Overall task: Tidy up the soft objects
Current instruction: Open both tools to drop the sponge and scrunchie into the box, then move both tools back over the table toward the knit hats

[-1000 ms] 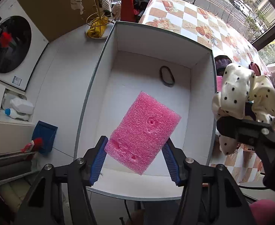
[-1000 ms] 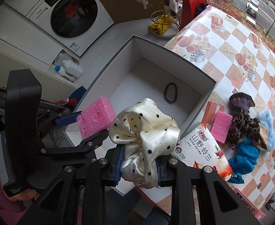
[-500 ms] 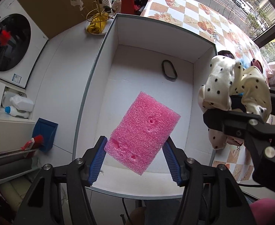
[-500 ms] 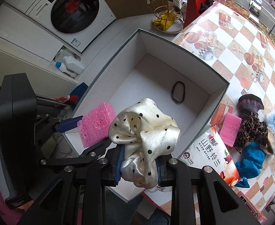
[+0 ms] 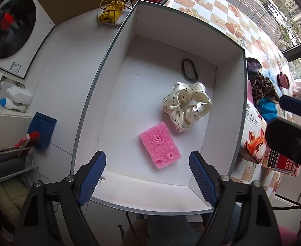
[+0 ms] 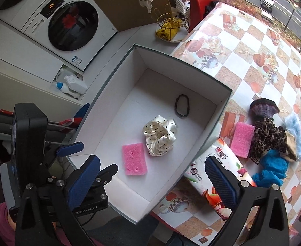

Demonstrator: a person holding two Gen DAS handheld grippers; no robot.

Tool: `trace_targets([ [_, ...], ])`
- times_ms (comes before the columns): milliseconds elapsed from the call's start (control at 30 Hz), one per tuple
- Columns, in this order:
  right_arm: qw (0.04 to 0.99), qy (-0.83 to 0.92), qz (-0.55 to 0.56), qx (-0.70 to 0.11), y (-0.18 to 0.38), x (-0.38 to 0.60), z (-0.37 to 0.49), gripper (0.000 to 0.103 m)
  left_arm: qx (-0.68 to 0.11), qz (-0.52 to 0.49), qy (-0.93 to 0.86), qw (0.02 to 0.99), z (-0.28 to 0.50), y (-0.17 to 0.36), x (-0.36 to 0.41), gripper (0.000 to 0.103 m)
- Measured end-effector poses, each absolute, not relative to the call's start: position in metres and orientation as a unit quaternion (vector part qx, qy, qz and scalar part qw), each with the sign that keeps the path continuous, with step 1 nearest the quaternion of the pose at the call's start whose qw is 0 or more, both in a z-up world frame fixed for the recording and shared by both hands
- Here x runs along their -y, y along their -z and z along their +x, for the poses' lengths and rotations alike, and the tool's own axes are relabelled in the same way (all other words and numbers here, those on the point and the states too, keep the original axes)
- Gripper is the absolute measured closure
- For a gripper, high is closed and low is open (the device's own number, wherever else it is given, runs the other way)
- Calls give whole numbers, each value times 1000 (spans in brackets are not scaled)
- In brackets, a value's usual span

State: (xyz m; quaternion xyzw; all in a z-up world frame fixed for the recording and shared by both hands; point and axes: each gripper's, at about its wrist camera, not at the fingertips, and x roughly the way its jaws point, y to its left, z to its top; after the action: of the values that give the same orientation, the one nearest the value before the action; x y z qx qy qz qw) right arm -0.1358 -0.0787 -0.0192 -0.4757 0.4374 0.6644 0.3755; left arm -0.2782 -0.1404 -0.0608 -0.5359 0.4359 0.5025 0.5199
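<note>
Lying now on the box (image 5: 117,47) floor: sponge (image 5: 160,145) and scrunchie (image 5: 186,105), side by side, both just dropped. Left gripper (image 5: 148,172) and right gripper (image 6: 152,176) opening wide, empty. More items wait on the table (image 6: 253,47).

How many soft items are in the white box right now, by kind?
Pink foam sponge: 1
Polka-dot satin scrunchie: 1
Dark hair band: 1
Total in the white box: 3
</note>
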Motion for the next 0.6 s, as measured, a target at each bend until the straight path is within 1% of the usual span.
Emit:
trace_targets([
  [167,388,-661,-469,-439,14,82,-127,0,-421,-538,-507,526,-275,56,135,17],
  [367,391,-666,-455,-444,9,90,-119,0,-435,-533,-499,527,-268,47,134,17],
  [600,414,-653,-428,-468,3,96,-91,0,-455,-519,-485,537,-254,37,132,17],
])
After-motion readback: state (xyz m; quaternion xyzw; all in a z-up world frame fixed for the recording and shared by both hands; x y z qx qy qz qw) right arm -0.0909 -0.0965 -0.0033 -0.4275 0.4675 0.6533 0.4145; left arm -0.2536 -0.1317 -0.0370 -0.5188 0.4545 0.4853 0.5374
